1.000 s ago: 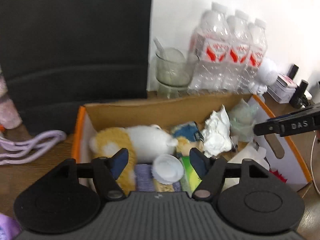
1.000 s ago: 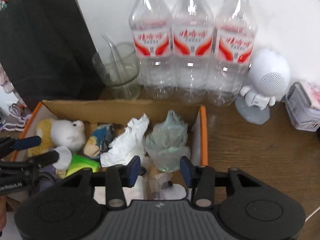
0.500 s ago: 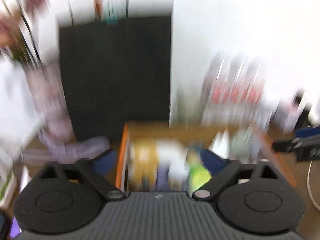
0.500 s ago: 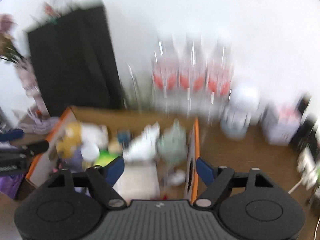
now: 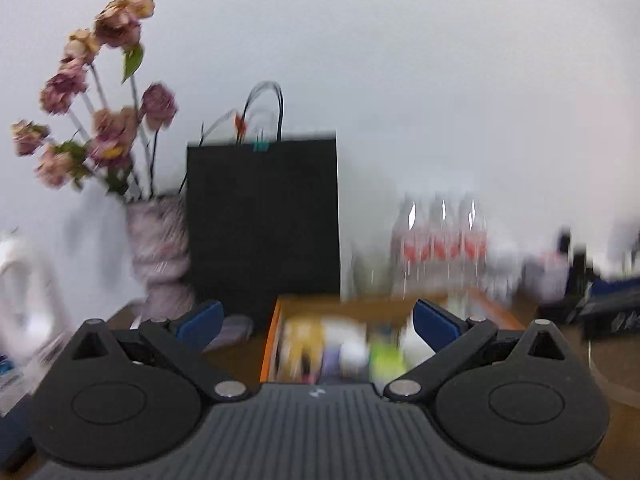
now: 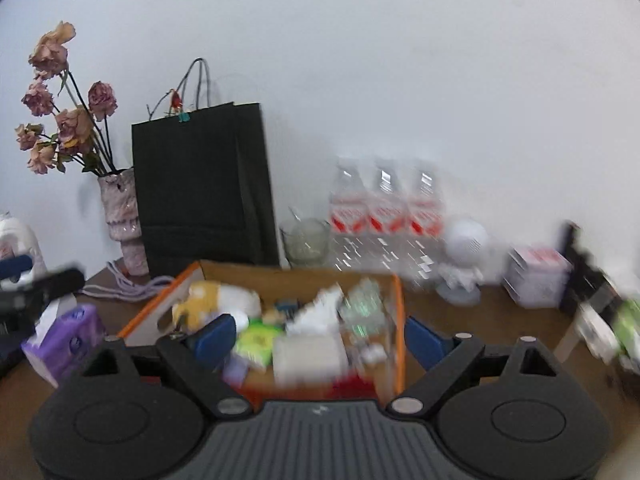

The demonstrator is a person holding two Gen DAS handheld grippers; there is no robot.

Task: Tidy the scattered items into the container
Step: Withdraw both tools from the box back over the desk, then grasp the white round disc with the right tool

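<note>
The cardboard box with orange edges [image 6: 400,312] [image 5: 269,344] stands on the brown table. It holds a yellow-and-white plush [image 6: 216,300], crumpled white paper [image 6: 320,312], a green packet [image 6: 256,340] and crumpled clear plastic [image 6: 362,304]. My left gripper [image 5: 316,320] hangs back from the box's near left corner, open wide with nothing between its blue pads. My right gripper [image 6: 320,338] is above the box's near edge. Its jaws are opening and nothing sits between the pads. Both views are motion-blurred. The left gripper's dark finger [image 6: 40,284] shows at the right wrist view's left edge.
A black paper bag [image 6: 204,192] and a vase of dried flowers [image 6: 120,216] stand behind the box. A glass cup [image 6: 306,240], three water bottles [image 6: 384,216], a white round figure [image 6: 464,256] and a small box [image 6: 536,276] line the wall. A purple tissue pack [image 6: 68,340] lies left.
Both grippers have drawn back and up from over the box and their jaws have widened. The whole bag and the flowers have come into view.
</note>
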